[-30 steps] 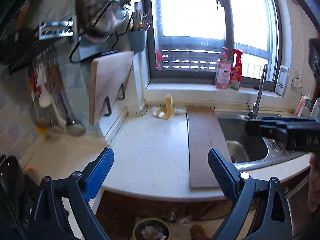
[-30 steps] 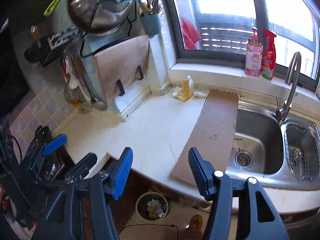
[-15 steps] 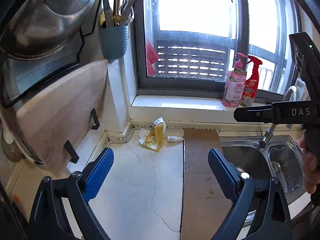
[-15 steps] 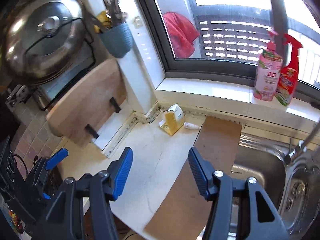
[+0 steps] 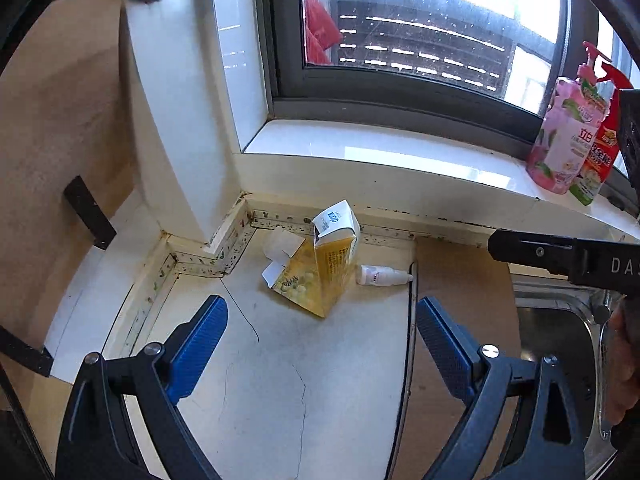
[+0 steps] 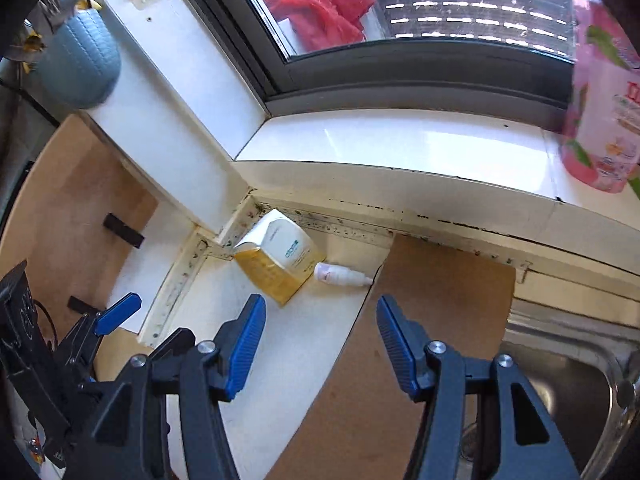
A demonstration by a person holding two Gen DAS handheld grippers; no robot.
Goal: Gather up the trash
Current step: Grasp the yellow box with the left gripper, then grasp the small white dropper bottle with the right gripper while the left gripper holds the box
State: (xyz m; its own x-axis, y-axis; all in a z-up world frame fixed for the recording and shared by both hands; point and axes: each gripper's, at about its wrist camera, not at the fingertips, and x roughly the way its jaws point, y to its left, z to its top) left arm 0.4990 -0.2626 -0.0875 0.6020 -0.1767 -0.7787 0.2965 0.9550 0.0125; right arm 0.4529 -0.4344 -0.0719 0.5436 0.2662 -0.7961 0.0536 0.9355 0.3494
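A torn yellow and white carton (image 5: 326, 266) lies in the back corner of the white countertop (image 5: 280, 380), below the window sill. Right of it lies a small white dropper bottle (image 5: 382, 275). My left gripper (image 5: 322, 330) hangs open just short of the carton, nothing between its blue pads. In the right wrist view the same carton (image 6: 280, 262) and bottle (image 6: 340, 274) lie ahead of my right gripper (image 6: 320, 332), which is open and empty. The left gripper's blue fingertips (image 6: 120, 312) show at that view's lower left.
A brown board (image 6: 400, 340) lies on the counter beside the steel sink (image 6: 560, 380). A wooden cutting board (image 5: 52, 128) leans in a rack at the left. A pink soap bottle (image 5: 564, 136) and a red spray bottle (image 5: 600, 148) stand on the sill. A blue utensil cup (image 6: 80, 60) hangs on the wall.
Both grippers have swept forward and down over the counter toward the back corner. The carton and dropper bottle now loom much larger. Jaws stayed open.
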